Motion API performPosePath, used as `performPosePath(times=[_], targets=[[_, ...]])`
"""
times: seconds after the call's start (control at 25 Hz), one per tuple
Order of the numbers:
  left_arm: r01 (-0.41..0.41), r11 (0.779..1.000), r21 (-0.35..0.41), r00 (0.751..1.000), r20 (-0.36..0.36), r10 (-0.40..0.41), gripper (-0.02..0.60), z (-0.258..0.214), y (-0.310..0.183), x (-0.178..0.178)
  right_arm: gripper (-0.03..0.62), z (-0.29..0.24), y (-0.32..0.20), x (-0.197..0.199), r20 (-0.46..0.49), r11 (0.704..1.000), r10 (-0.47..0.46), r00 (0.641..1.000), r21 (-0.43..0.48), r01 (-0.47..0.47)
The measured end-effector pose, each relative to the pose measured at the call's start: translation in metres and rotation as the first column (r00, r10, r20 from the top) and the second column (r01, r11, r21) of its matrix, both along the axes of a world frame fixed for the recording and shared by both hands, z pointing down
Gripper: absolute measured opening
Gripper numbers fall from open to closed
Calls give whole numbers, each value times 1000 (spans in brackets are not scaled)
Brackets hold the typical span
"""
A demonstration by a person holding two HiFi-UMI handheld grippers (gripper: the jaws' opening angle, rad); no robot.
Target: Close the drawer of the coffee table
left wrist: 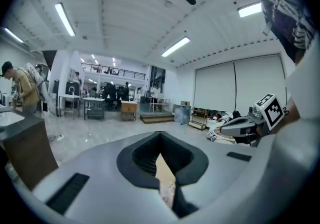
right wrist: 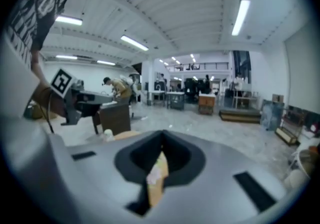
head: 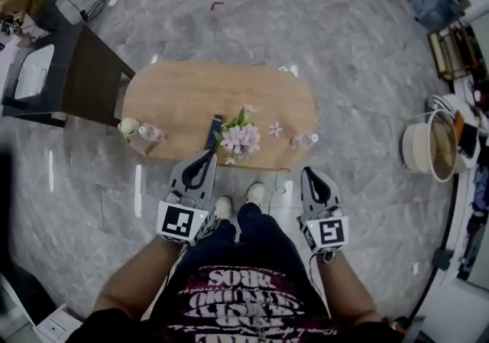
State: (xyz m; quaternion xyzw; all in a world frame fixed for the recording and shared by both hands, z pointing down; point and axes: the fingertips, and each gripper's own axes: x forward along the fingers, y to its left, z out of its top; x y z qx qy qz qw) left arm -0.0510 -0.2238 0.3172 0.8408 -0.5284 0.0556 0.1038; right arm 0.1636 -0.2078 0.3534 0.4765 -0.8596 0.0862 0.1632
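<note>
Shut tight with nothing inside: left gripper [head: 205, 156] and right gripper [head: 310, 173], held up by the near edge of the coffee table [head: 183, 93]. Stretched longways from left to right, straight ahead.

My left tool [head: 208, 155] and right tool [head: 309, 173] are pale grey shells lined with black, ribbed padding around the jaws, tapering toward the tips. Each carries a white cube printed with black square markers: the left cube [head: 182, 221] and the right cube [head: 327, 232] show different patterns. In the left gripper view I see black slots [left wrist: 67, 193] cut into the grey shell. I wear a dark T-shirt [head: 244, 296] with maroon and white block lettering, dark trousers [head: 252, 231] and pale shoes [head: 222, 208].
</note>
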Motion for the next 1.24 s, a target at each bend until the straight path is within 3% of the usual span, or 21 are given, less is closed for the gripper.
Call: performPosePath(times=[0.08,0.24,0.56,1.0,1.24], targets=[[8,999,46,1000,13,-9,23,-23,3,1,34,-16,2,-4,3,999,7,1000,33,-7],[33,996,83,997,65,-38,23,-24,-3,-3,34,-32,-2,-11,26,997,22,999,76,-24],[20,996,87,997,74,-26,23,-24,-18,8,34,-49,-15,-14,29,992,5,1000,129,-8],[24,997,75,991,132,-34,23,-31,-54,27,34,-50,-56,-1,66,996,-17,998,87,11],[30,996,82,986,159,-43,23,-31,-68,42,34,-61,-88,14,121,986,-41,992,167,21]])
